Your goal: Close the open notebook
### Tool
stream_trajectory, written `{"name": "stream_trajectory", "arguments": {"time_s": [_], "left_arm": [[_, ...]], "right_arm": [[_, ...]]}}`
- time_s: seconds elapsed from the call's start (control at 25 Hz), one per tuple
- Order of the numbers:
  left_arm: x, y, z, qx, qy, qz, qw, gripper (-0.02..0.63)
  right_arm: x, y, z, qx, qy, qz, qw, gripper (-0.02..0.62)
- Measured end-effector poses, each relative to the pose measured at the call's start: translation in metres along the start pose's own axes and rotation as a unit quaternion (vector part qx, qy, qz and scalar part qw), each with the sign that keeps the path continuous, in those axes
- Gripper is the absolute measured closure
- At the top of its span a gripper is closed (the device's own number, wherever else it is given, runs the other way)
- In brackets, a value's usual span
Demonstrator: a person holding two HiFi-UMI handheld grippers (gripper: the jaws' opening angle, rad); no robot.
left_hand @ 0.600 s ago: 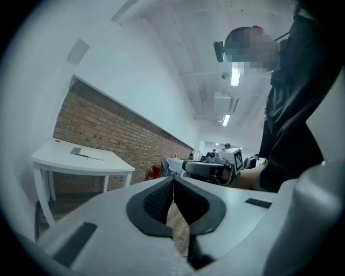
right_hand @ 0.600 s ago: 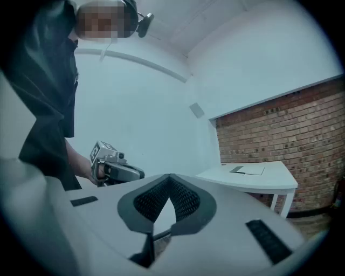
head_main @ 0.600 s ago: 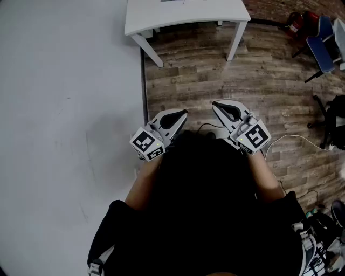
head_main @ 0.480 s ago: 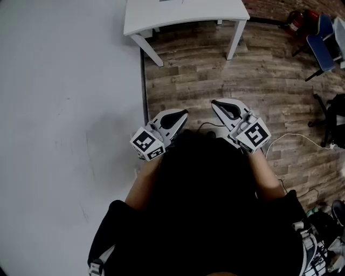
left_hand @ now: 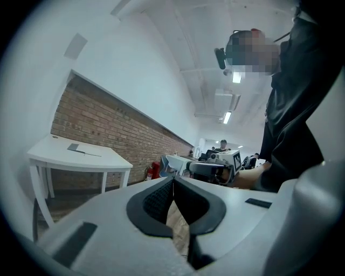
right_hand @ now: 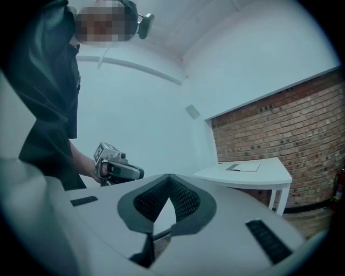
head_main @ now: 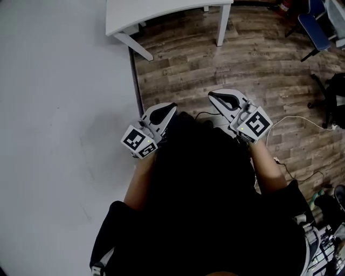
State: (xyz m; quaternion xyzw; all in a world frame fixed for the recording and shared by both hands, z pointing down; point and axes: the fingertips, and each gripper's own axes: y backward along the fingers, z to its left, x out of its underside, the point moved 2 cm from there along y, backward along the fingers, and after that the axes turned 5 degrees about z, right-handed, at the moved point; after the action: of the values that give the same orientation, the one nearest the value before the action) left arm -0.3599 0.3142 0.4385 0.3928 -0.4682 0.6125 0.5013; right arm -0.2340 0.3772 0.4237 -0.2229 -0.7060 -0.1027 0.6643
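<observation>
The notebook (right_hand: 243, 167) lies flat on a white table (right_hand: 253, 177) by the brick wall, far from both grippers. In the left gripper view it is a thin grey shape (left_hand: 82, 149) on the tabletop. The head view shows only the table's near edge (head_main: 161, 12), not the notebook. I hold both grippers close to my body, pointing forward over the wooden floor. My left gripper (head_main: 168, 107) is shut with nothing between its pads. My right gripper (head_main: 213, 95) is shut and empty too. Each gripper shows in the other's view: the right gripper (left_hand: 211, 168) and the left gripper (right_hand: 117, 168).
A grey wall (head_main: 59, 108) runs along my left. A blue chair (head_main: 315, 26) and dark gear stand at the far right. A white cable (head_main: 302, 122) trails over the wooden floor (head_main: 183, 64) on the right. People sit at desks in the distance (left_hand: 222, 145).
The head view has shifted, so the table now sits further up and left in the frame. Both grippers stay shut in front of my body, slightly higher and further left in the picture.
</observation>
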Motion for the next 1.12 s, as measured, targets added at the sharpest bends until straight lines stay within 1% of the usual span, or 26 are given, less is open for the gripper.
{"name": "stream_trajectory", "arguments": {"time_s": [0.24, 0.36, 0.56, 0.64, 0.72, 0.88, 1.0, 1.12], "left_arm": [[-0.002, -0.017, 0.009, 0.012, 0.002, 0.008, 0.9999, 0.589], [-0.004, -0.031, 0.027, 0.017, 0.01, 0.009, 0.9998, 0.589], [-0.016, -0.054, 0.057, 0.03, 0.017, -0.002, 0.9994, 0.589], [-0.019, -0.061, 0.08, 0.027, 0.029, -0.003, 0.9992, 0.59], [-0.023, -0.076, 0.106, 0.029, 0.05, -0.006, 0.9983, 0.59], [-0.038, -0.11, 0.142, 0.052, 0.086, -0.023, 0.9946, 0.589], [-0.047, -0.122, 0.172, 0.057, 0.099, -0.026, 0.9931, 0.591], [-0.057, -0.134, 0.204, 0.071, 0.109, -0.025, 0.9912, 0.591]], "right_arm": [[-0.004, 0.013, -0.025, 0.014, -0.005, -0.014, 1.0, 0.589], [-0.001, 0.012, -0.042, 0.018, -0.016, -0.006, 1.0, 0.589], [0.001, -0.003, -0.071, 0.008, -0.027, 0.008, 1.0, 0.589], [-0.003, -0.019, -0.086, 0.007, -0.028, 0.011, 1.0, 0.589], [-0.011, -0.036, -0.108, 0.002, -0.029, 0.014, 0.999, 0.589], [-0.025, -0.059, -0.154, -0.014, -0.025, 0.029, 0.999, 0.589], [-0.033, -0.076, -0.18, -0.021, -0.03, 0.037, 0.999, 0.589], [-0.044, -0.094, -0.207, -0.01, -0.028, 0.05, 0.998, 0.589]]}}
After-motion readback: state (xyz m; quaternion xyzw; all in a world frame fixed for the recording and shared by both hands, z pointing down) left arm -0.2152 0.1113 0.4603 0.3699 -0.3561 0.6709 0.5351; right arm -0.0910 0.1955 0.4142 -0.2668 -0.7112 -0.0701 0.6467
